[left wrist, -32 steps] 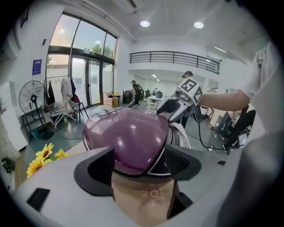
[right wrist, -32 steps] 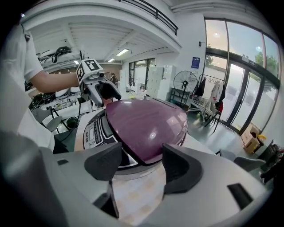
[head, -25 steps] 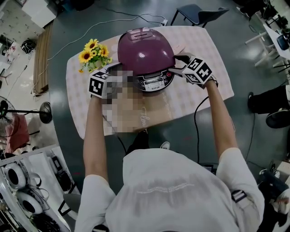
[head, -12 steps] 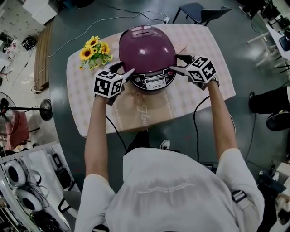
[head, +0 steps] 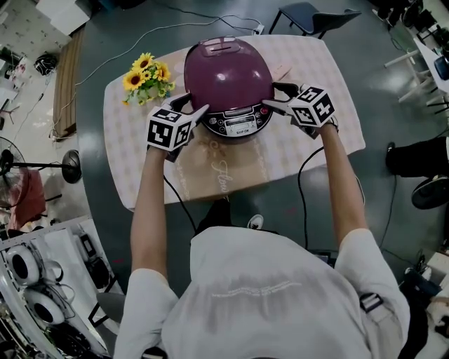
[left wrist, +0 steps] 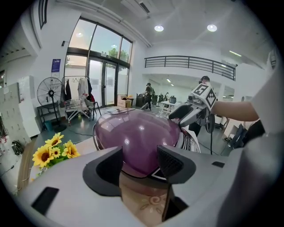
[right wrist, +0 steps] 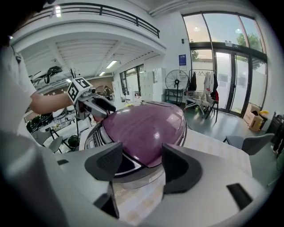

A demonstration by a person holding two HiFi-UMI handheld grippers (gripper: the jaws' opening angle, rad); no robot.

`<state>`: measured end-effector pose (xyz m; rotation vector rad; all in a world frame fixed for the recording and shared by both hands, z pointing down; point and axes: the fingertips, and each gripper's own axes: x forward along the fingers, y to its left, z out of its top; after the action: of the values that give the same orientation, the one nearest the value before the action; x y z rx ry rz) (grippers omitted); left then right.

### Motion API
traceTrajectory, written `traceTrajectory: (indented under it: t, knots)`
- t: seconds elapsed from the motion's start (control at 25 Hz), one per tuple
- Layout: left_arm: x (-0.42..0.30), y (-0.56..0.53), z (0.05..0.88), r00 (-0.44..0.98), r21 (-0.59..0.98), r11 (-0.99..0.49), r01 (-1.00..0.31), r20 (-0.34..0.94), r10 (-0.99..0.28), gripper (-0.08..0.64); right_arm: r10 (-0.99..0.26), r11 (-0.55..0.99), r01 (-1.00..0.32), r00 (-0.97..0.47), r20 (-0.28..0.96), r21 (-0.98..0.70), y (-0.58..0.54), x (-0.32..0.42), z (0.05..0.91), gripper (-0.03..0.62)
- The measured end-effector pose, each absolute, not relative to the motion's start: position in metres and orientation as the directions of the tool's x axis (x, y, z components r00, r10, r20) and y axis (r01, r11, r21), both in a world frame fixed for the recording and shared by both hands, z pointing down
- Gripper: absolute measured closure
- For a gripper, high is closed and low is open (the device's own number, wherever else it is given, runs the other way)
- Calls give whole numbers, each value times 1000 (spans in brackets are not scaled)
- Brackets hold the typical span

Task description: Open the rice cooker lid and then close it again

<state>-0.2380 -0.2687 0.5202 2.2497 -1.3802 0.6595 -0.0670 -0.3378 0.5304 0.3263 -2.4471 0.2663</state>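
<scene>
While the purple rice cooker [head: 228, 73], lid shut, sits upper centre on the surface [head: 309, 151], left tongs [head: 195, 106] and right tongs [head: 275, 96] flank it, both spread apart, gripping nothing.

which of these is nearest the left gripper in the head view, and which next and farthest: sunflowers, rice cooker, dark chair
1. rice cooker: right beside the left gripper, at the middle of the table.
2. sunflowers: on the table's left part, a little beyond the gripper.
3. dark chair: on the floor past the table's far edge, at the upper right.
</scene>
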Motion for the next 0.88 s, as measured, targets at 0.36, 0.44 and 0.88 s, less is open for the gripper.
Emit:
traceTrajectory:
  t: [0.36, 0.44, 0.88]
  knots:
    - [-238, -268, 522, 394, 97, -424, -900, 597, -699, 308, -198, 922, -359, -758, 621, -144, -346, -70, 528, 348]
    - [-238, -269, 522, 393, 96, -426, -900, 602, -695, 308, -199, 922, -361, -754, 626, -143, -346, -70, 529, 350]
    - [-238, -268, 522, 390, 101, -412, -906, 581, -715, 310, -223, 906, -392, -763, 606, -160, -346, -69, 529, 348]
